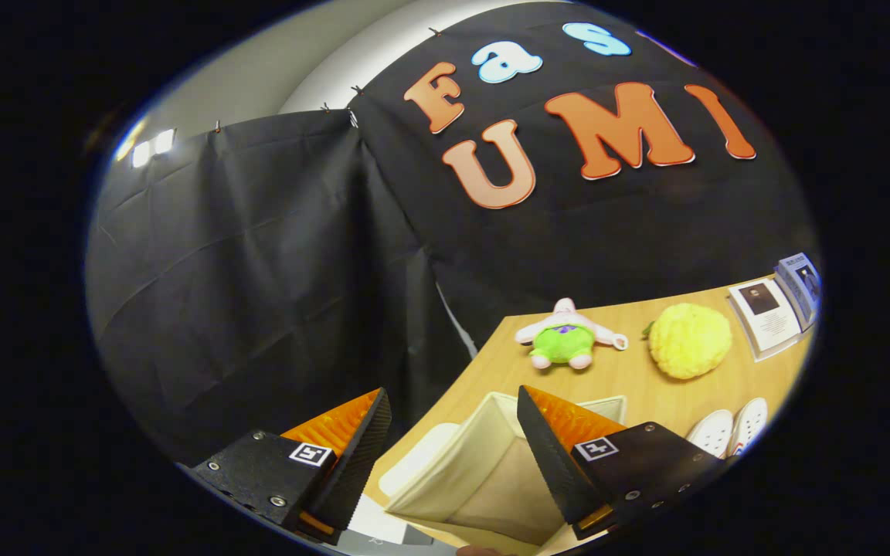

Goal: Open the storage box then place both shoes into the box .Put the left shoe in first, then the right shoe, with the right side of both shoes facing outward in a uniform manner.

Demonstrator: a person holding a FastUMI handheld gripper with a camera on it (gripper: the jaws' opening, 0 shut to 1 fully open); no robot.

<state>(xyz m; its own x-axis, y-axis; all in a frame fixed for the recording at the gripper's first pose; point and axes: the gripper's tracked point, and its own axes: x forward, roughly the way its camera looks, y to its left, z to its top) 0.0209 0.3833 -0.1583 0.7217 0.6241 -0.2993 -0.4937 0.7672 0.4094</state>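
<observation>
A black cloth wall [259, 270] takes up most of the scene, hanging in 2 panels that meet at a corner behind a light wooden table [630, 371]. On the near part of the table sits a cream fabric storage box [484, 471], open at the top with its inside showing, and a pale flap [414, 463] of it lying outward just beside it. The gripper [453, 417] hovers above the box with its 2 fingers spread wide and holding nothing; the box shows in the gap between them. Beyond the fingers, well apart from the box, rest a fuzzy yellow ball [690, 340] and, beside it, a small plush toy [566, 337] in pink and green. A stack of printed booklets [777, 309] lies past the ball. The pair of white shoes [731, 428] sits side by side on the table, just past the right finger
</observation>
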